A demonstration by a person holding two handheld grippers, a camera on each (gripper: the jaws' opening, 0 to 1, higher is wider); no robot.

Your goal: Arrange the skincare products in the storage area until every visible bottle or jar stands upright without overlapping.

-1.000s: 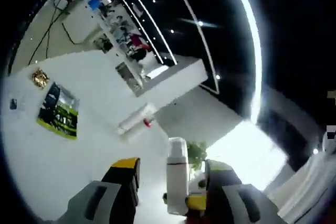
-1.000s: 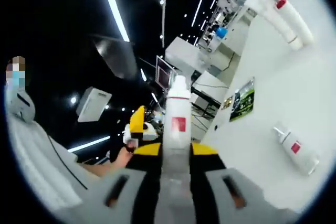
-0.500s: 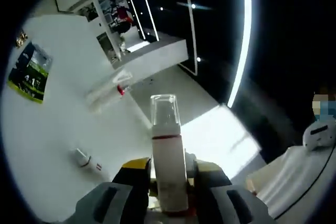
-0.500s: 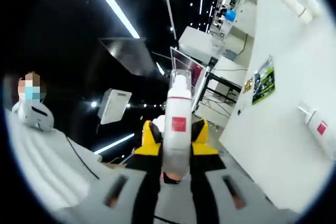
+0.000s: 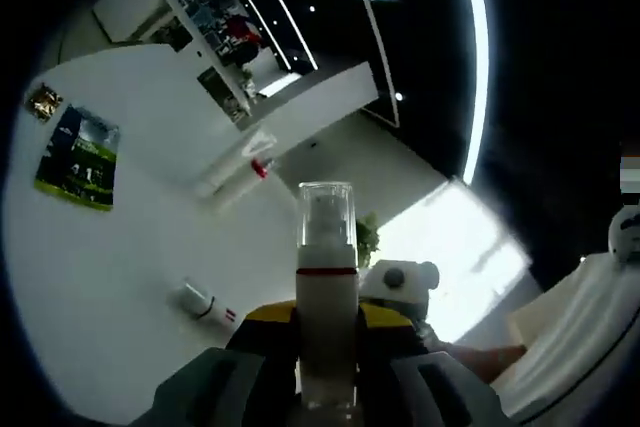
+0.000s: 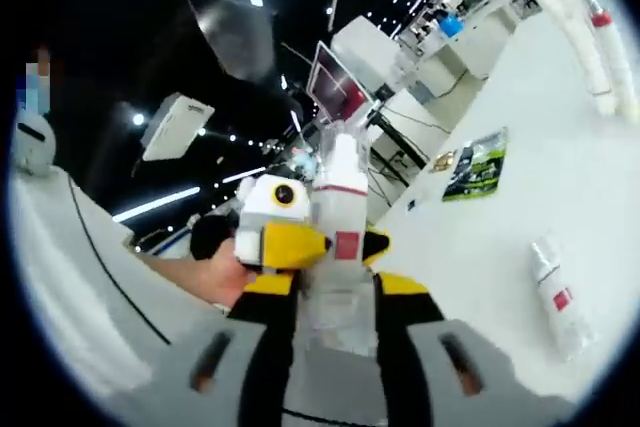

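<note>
Both sets of jaws are clamped on one white pump bottle with a clear cap and red band (image 5: pixel 326 287), the left gripper (image 5: pixel 327 332) and right gripper (image 6: pixel 338 292) holding it off the white tabletop (image 5: pixel 110 267). On that tabletop lie a long white tube with a red collar (image 5: pixel 235 172), a green-and-black leaflet (image 5: pixel 78 159), and a small white bottle with a red label (image 6: pixel 556 294) on its side.
</note>
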